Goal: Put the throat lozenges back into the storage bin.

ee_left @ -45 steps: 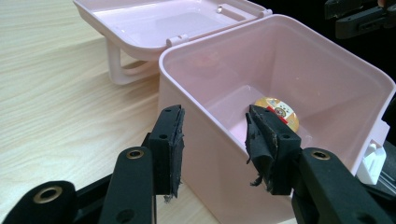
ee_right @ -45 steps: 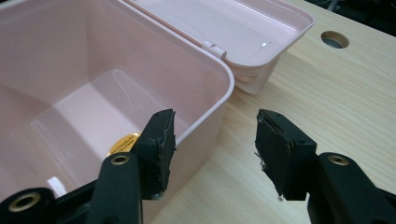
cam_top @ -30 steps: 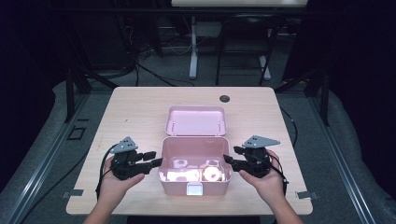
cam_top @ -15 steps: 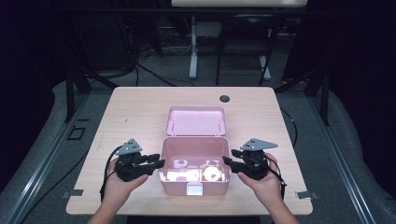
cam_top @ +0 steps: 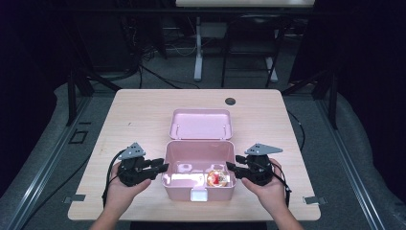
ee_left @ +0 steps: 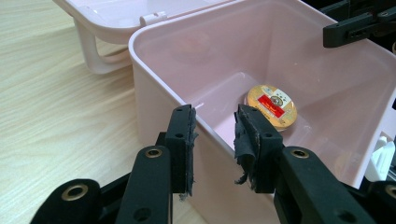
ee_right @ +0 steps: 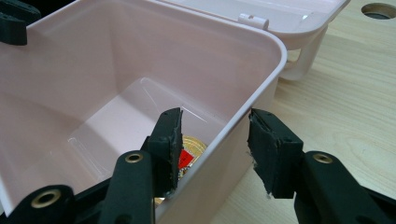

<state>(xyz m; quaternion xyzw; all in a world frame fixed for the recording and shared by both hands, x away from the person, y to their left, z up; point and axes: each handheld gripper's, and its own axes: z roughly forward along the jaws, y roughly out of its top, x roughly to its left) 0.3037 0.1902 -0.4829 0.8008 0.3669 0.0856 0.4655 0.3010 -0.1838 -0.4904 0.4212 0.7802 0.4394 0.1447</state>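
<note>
A pink plastic box (cam_top: 199,178) sits near the front edge of the wooden surface (cam_top: 139,120), its lid (cam_top: 201,124) flipped open and lying flat behind it. Inside, on the bottom, lies a round gold tin with a red label (ee_left: 272,105) — it is on the right side of the box in the high view.

The left claw (ee_left: 215,135) is at the box's left wall. One pad is outside the wall and one is inside, so the thin rim stands in the gap. Its jaws have just been closing, but the pads do not press the wall yet.

The right claw (ee_right: 215,140) is at the box's right wall in the same way — one pad inside, one outside, spread apart with the rim between them and not squeezing it.
</note>
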